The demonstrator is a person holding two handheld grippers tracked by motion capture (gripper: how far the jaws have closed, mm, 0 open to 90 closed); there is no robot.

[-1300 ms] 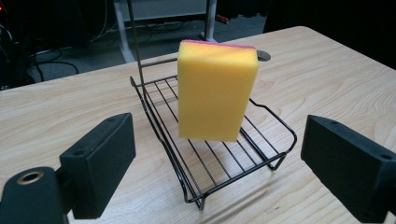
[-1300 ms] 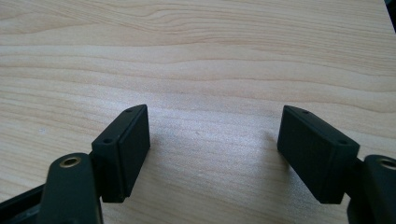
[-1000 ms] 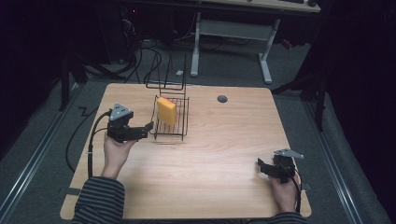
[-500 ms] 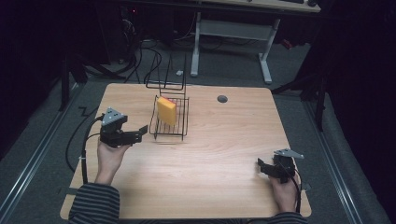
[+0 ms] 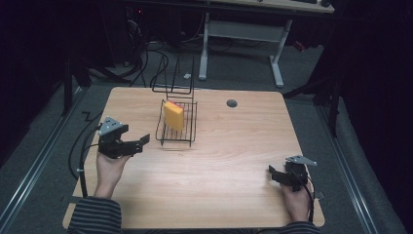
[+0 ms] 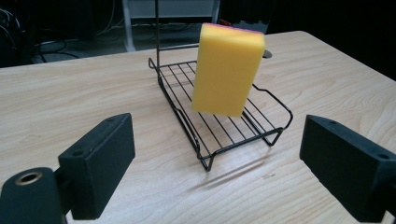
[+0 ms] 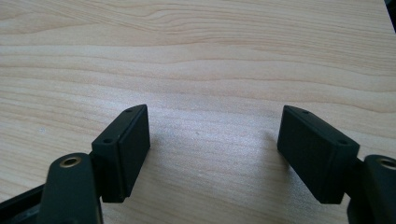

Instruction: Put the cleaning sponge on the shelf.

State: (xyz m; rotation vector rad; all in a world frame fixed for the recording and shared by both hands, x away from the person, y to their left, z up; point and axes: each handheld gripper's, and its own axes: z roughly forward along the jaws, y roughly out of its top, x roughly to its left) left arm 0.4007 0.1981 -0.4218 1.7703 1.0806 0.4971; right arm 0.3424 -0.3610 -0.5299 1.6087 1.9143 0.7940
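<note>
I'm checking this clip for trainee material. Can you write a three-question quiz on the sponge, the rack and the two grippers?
1. True or false: the yellow sponge lies flat on the table.
2. What does the left gripper hold? A) the sponge B) the wire rack C) nothing
3. Which gripper is nearer the rack?

Key:
1. False; it stands on end in the rack.
2. C; its jaws are open and empty.
3. The left; the right gripper is near the table's front corner.
</note>
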